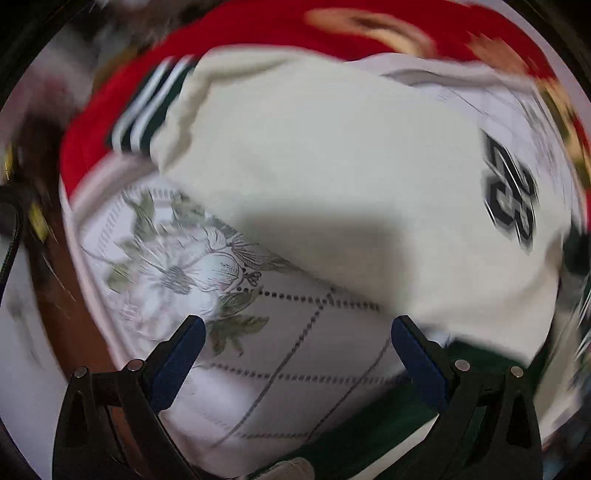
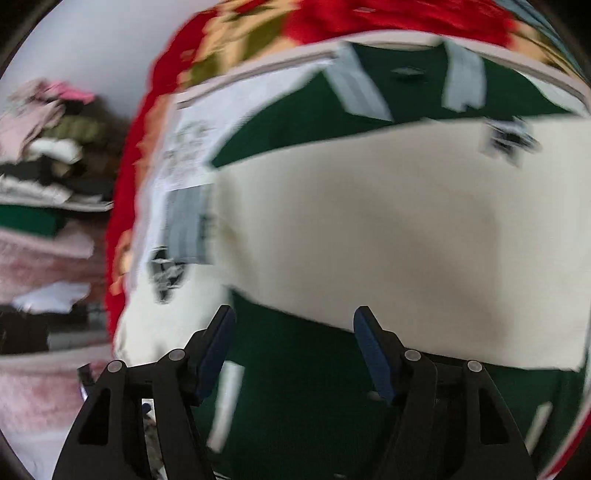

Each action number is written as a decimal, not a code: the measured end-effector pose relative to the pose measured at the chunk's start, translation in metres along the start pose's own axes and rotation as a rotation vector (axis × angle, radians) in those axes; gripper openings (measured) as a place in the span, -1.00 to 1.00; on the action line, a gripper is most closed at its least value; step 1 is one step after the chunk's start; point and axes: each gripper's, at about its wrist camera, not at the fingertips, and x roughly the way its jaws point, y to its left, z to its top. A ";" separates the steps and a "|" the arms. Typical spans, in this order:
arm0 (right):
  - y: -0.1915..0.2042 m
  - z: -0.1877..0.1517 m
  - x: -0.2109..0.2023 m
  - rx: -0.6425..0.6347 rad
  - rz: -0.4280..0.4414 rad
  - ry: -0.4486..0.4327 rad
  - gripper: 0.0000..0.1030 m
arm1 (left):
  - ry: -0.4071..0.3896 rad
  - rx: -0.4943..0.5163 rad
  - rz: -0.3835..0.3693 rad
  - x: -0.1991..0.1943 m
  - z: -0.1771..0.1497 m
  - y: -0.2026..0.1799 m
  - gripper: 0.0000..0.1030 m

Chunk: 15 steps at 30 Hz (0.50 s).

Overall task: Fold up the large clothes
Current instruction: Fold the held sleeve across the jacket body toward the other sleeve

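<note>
Above the bed's white floral sheet [image 1: 258,369], the left gripper [image 1: 297,326] hovers, pointing down; fingers [image 1: 184,350] spread wide, holding nothing. The cream-and-green jersey [image 1: 332,177] lies flat on the sheet, over a red blanket [image 1: 258,29]. Right gripper [image 2: 293,317] hangs above the jersey's green panel [image 2: 295,387], fingers [image 2: 369,347] apart, empty. Both views are motion-blurred.

Jersey [image 1: 332,177] lies on the sheet [image 1: 280,350], which lies over the blanket [image 1: 258,29]. Left gripper [image 1: 297,332] sits over the sheet at the jersey's edge. Right gripper [image 2: 293,325] over the jersey. Clothes pile [image 2: 48,166] off to its left.
</note>
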 end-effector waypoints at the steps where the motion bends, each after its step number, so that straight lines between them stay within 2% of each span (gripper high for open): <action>1: -0.017 -0.001 -0.001 0.045 -0.024 0.008 0.33 | 0.020 -0.058 -0.035 0.009 0.007 0.009 0.99; 4: -0.050 -0.002 -0.009 0.134 -0.047 0.017 0.33 | 0.054 -0.211 -0.103 0.034 0.027 0.034 0.98; 6: -0.058 -0.008 -0.007 0.159 -0.050 0.011 0.33 | -0.004 -0.296 -0.122 0.038 0.043 0.048 0.97; 7: -0.058 -0.012 -0.004 0.163 -0.051 0.010 0.33 | -0.037 -0.311 -0.119 0.037 0.049 0.051 0.90; 8: -0.058 -0.016 -0.001 0.163 -0.051 0.012 0.33 | -0.080 -0.318 -0.104 0.034 0.057 0.052 0.51; 9: -0.058 -0.016 0.002 0.159 -0.051 0.016 0.33 | -0.130 -0.317 -0.076 0.031 0.067 0.053 0.24; 10: -0.053 -0.021 0.009 0.147 -0.056 0.021 0.33 | -0.169 -0.316 -0.069 0.029 0.077 0.053 -0.26; 11: -0.047 -0.018 0.010 0.138 -0.060 0.024 0.33 | -0.192 -0.319 -0.054 0.028 0.088 0.053 -0.62; 13: -0.034 -0.013 0.015 0.105 -0.086 0.019 0.33 | -0.229 -0.316 -0.065 0.027 0.107 0.054 -0.79; 15: -0.015 -0.002 0.016 0.083 -0.094 0.009 0.33 | -0.267 -0.284 -0.075 0.020 0.128 0.051 -0.84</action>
